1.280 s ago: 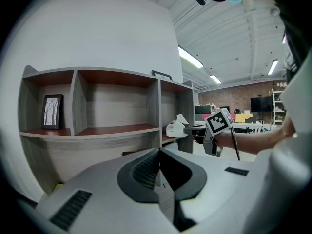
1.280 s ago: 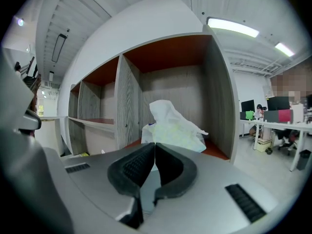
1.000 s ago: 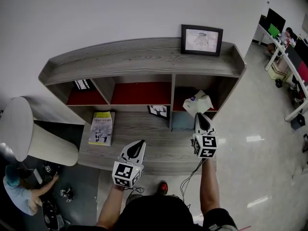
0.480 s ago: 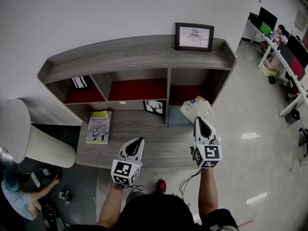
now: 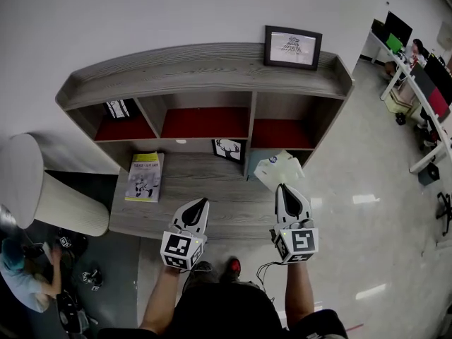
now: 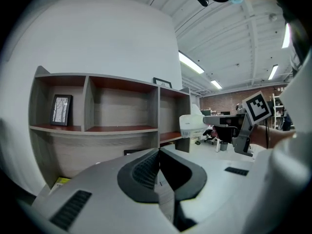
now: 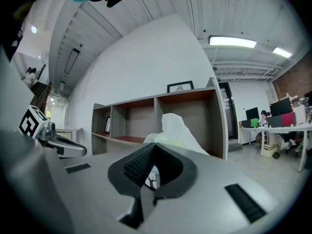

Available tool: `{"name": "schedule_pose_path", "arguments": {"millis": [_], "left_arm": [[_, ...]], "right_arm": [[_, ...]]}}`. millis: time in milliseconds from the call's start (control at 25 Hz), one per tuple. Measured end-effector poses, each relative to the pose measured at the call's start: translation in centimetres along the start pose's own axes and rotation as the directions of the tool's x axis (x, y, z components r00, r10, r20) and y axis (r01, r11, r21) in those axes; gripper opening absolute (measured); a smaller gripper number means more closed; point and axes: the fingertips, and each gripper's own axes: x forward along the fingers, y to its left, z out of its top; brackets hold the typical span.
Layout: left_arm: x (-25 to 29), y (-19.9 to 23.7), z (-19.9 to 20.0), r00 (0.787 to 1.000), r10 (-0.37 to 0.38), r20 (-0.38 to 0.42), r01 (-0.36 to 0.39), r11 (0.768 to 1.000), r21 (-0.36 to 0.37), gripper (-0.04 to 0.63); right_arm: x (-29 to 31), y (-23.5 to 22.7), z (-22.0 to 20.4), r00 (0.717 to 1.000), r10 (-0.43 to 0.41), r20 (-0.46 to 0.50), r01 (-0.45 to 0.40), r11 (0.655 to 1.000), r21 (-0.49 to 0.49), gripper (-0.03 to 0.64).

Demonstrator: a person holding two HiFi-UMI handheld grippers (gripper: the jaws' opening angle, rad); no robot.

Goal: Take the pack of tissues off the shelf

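The white pack of tissues hangs in front of the grey wooden shelf, out of its lower right compartment, with a tissue sticking up from it. My right gripper is shut on the pack's near edge. In the right gripper view the pack rises just beyond the closed jaws. My left gripper hovers over the shelf's front ledge, shut and empty. The left gripper view shows its jaws pressed together and the pack off to the right.
A framed picture stands on the shelf top. A yellow-green book and a small deer picture sit on the lower board. A white round stand is at the left, a person crouches below it, and desks are at the right.
My right gripper has drawn the tissue pack out of the lower right compartment, back toward me. The left gripper has barely moved.
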Motion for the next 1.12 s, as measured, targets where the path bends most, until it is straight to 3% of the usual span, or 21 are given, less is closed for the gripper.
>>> {"name": "schedule_pose_path", "arguments": {"millis": [320, 600, 1120], "left_arm": [[-2.3, 3.2, -1.2, 0.995, 0.099, -0.01, -0.099, 0.994, -0.036, 0.008], [-4.7, 6.7, -2.7, 0.981, 0.193, -0.033, -0.194, 0.98, -0.051, 0.008], [-11.9, 15.5, -7.1, 0.926, 0.367, -0.093, -0.377, 0.915, -0.141, 0.008]], "right_arm": [[2.2, 5.7, -1.3, 0.991, 0.136, -0.015, -0.136, 0.99, 0.026, 0.028], [5.1, 11.8, -4.0, 0.959, 0.275, -0.066, -0.273, 0.961, 0.036, 0.028], [9.8, 25.0, -8.7, 0.853, 0.497, -0.158, -0.489, 0.868, 0.088, 0.028]]}}
